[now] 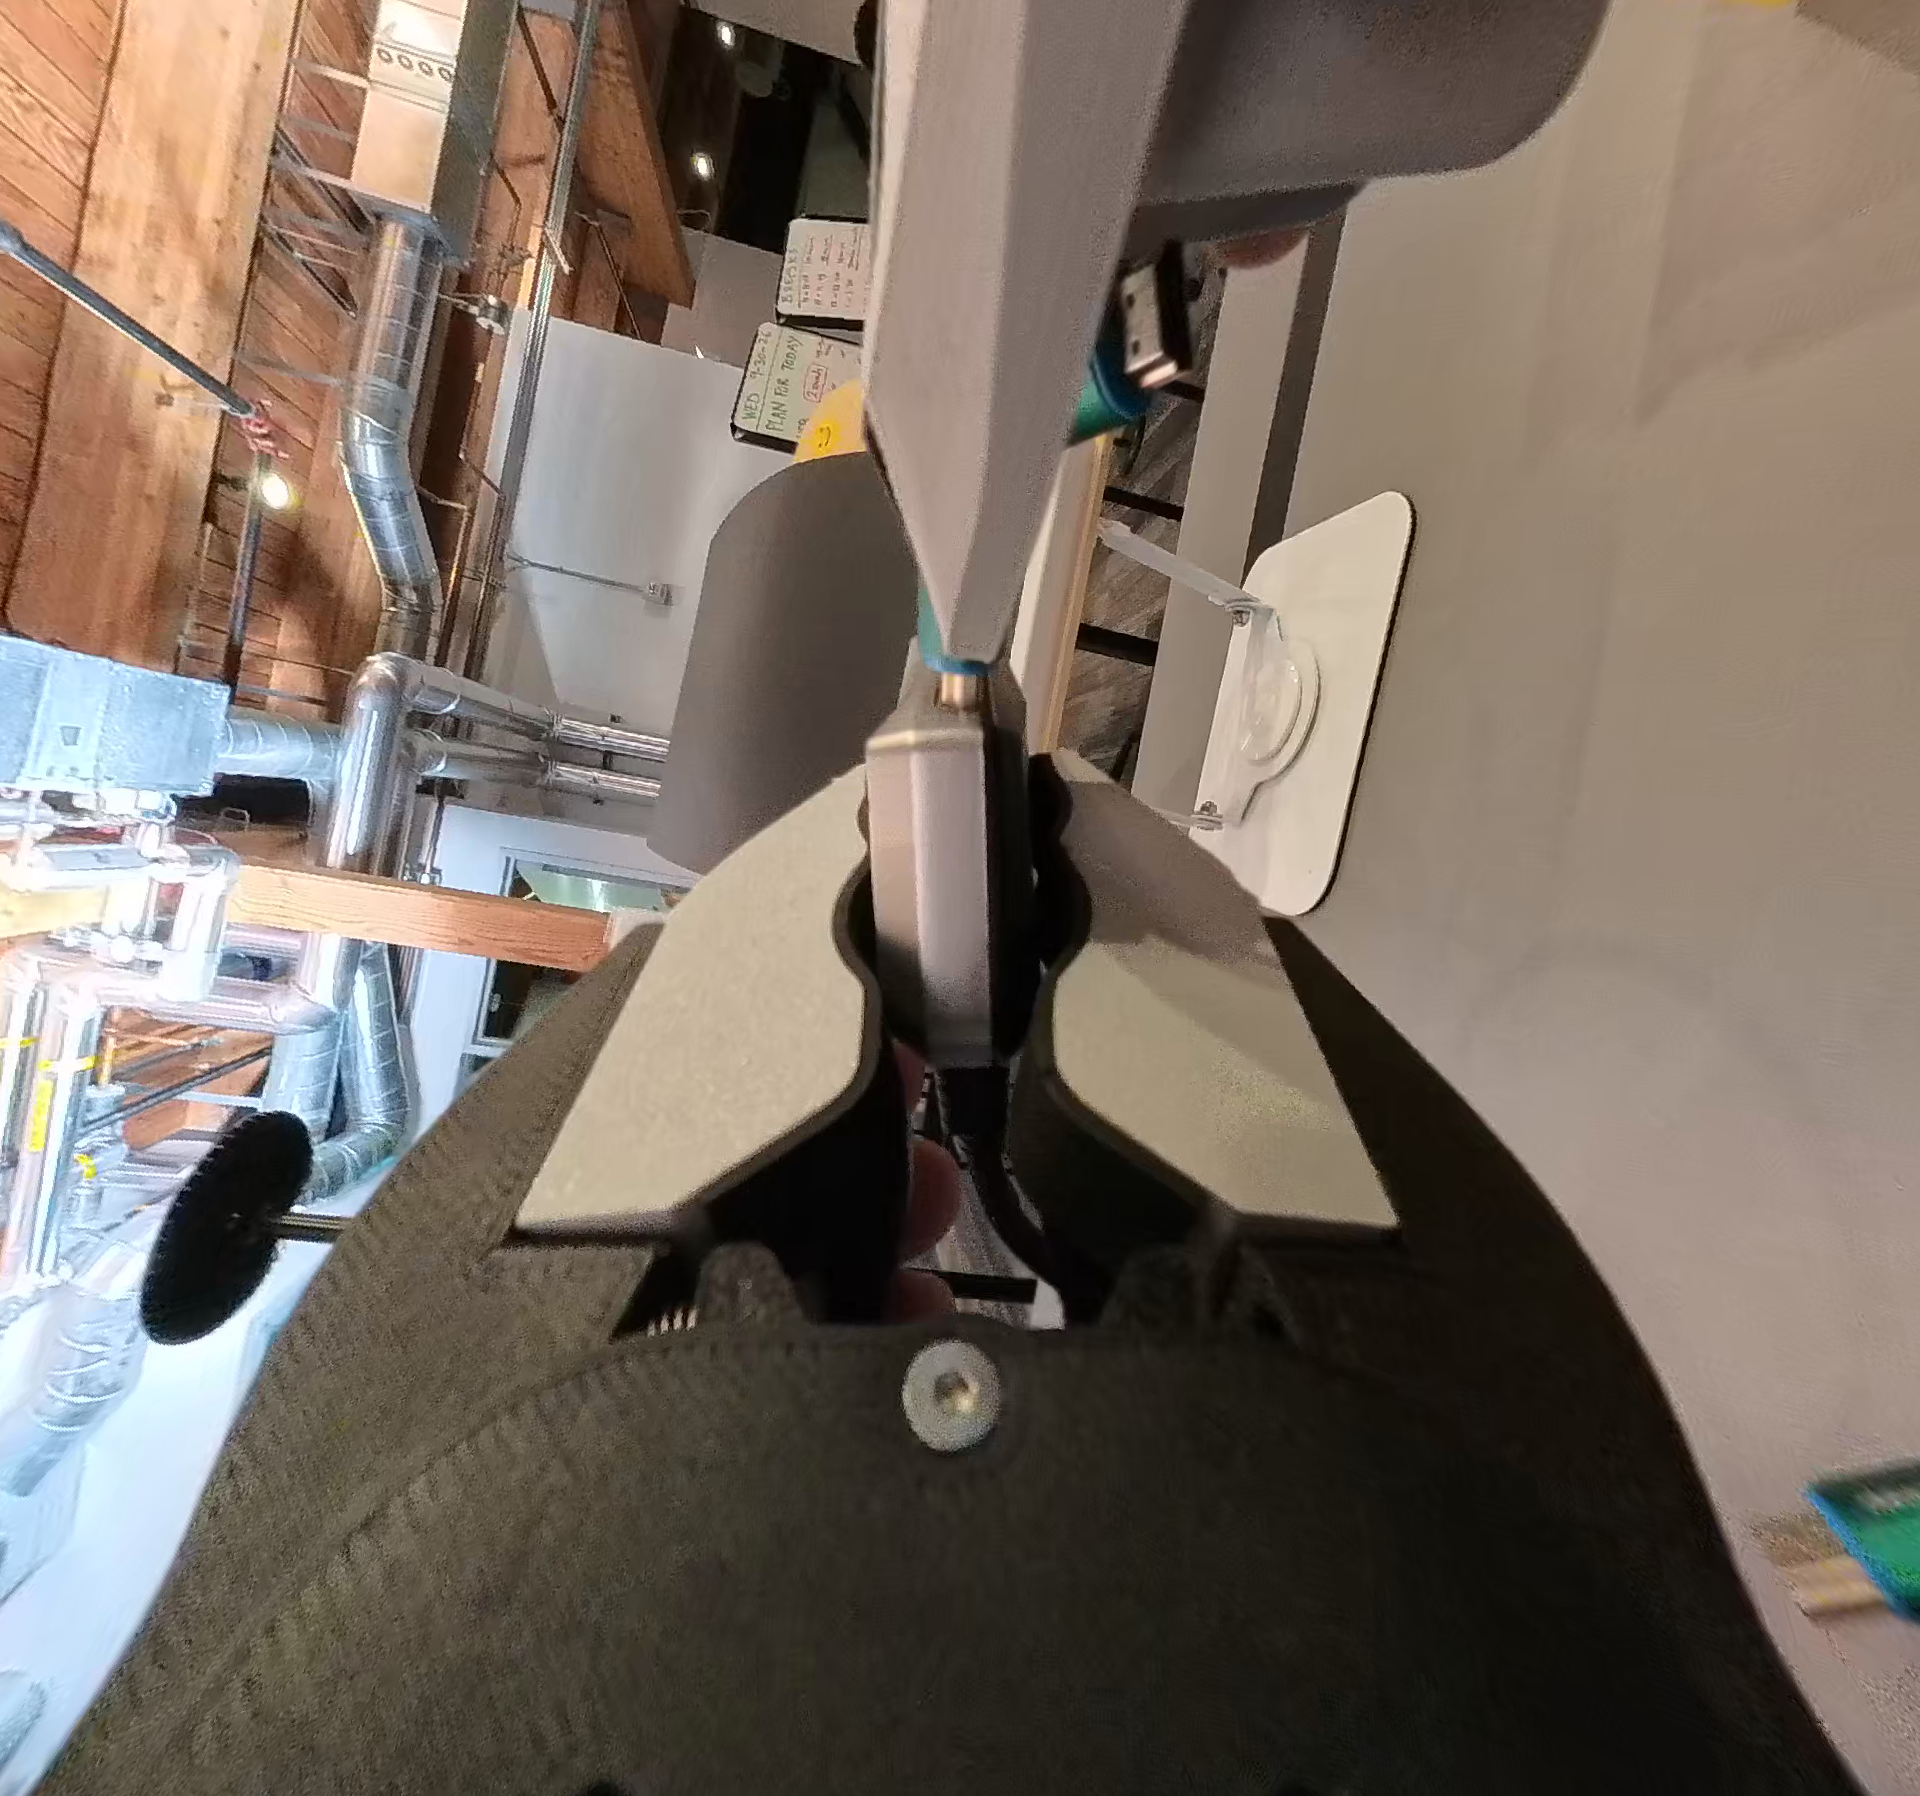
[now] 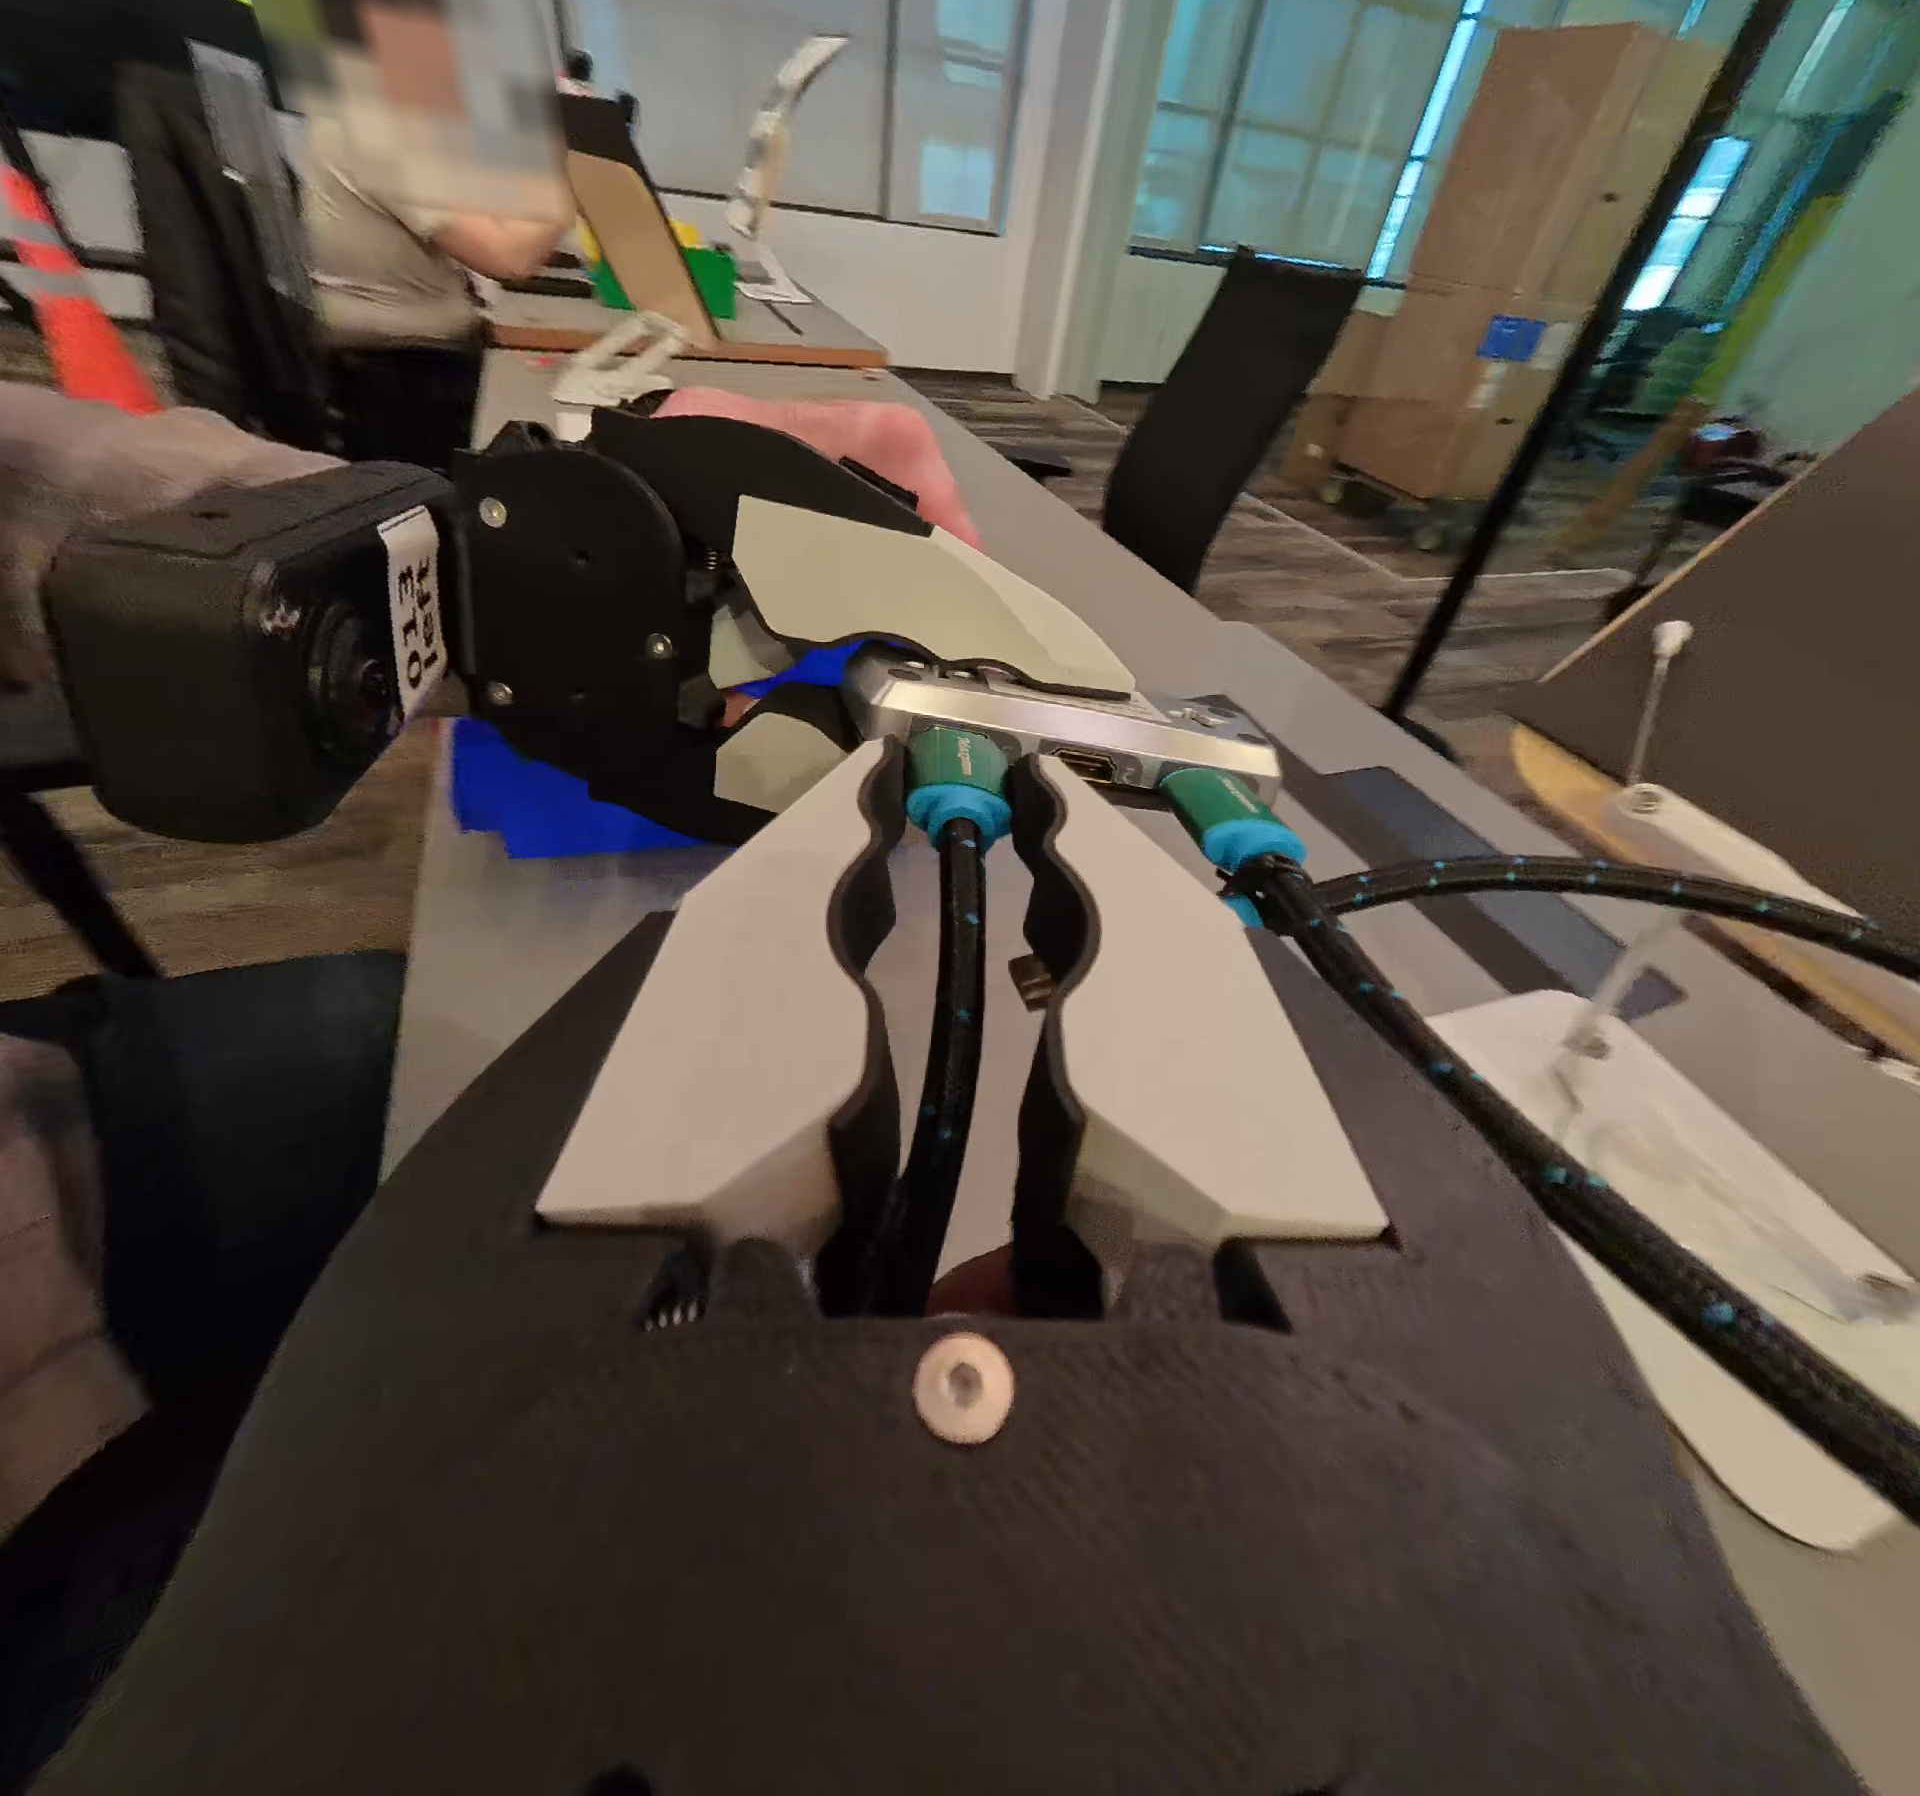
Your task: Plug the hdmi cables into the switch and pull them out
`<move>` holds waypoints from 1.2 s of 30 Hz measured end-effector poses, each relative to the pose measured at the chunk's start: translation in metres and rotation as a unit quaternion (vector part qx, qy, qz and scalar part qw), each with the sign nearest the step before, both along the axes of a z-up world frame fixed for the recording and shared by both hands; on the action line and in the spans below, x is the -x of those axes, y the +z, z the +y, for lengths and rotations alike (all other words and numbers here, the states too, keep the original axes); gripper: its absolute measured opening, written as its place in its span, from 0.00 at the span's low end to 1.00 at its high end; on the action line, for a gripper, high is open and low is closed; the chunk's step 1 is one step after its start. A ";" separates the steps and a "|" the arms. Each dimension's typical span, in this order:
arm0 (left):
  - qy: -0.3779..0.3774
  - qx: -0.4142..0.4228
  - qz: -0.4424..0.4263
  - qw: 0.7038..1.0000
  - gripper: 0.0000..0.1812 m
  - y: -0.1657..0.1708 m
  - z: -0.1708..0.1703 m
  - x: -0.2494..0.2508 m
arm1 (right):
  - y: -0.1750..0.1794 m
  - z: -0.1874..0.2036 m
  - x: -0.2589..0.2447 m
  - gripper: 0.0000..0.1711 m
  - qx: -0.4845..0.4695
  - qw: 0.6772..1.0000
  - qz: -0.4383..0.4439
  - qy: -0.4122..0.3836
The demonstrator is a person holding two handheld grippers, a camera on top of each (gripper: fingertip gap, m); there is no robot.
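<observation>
- The left gripper (image 1: 940, 873) was clamped on the silver switch (image 1: 925, 899), which stood edge-on between its grey fingers (image 1: 758, 1029); seen from the right wrist, the same gripper (image 2: 831, 697) gripped the switch (image 2: 1081, 723) from the left end, above the grey table (image 2: 488, 967).
- The right gripper (image 2: 961, 790) had its fingers (image 2: 727, 1019) slightly apart around a green plug (image 2: 954, 767) seated in the switch's near face, its black braided cable (image 2: 951, 998) running back between them; whether the pads pressed the plug could not be told.
- A second green plug (image 2: 1226, 806) sat in the right end of that face, an empty port between the two, its cable (image 2: 1558, 1196) trailing off to the right.
- In the left wrist view the right gripper's finger (image 1: 997, 271) reached in from above to the plug's blue collar (image 1: 935, 645), and a loose plug (image 1: 1143, 344) showed beyond it.
- A white pad (image 2: 1714, 1227) with a clear stand (image 2: 1621, 998) lay on the table to the right.
</observation>
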State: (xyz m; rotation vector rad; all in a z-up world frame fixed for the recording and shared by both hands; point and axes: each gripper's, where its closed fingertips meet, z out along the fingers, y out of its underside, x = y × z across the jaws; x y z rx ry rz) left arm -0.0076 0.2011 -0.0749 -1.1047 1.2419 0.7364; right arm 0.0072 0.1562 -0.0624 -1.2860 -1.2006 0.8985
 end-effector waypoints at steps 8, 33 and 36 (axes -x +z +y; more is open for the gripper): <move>-0.008 -0.008 -0.016 1.000 0.12 0.007 -0.004 -0.001 | 0.008 -0.003 -0.003 0.11 0.087 0.993 0.047 0.057; 0.037 0.006 -0.046 0.998 0.12 0.024 0.006 0.031 | 0.059 0.012 -0.047 0.11 0.009 0.999 0.031 -0.020; 0.052 0.008 -0.057 0.997 0.12 0.022 0.007 0.043 | 0.076 0.022 -0.076 0.11 -0.006 0.998 0.019 -0.052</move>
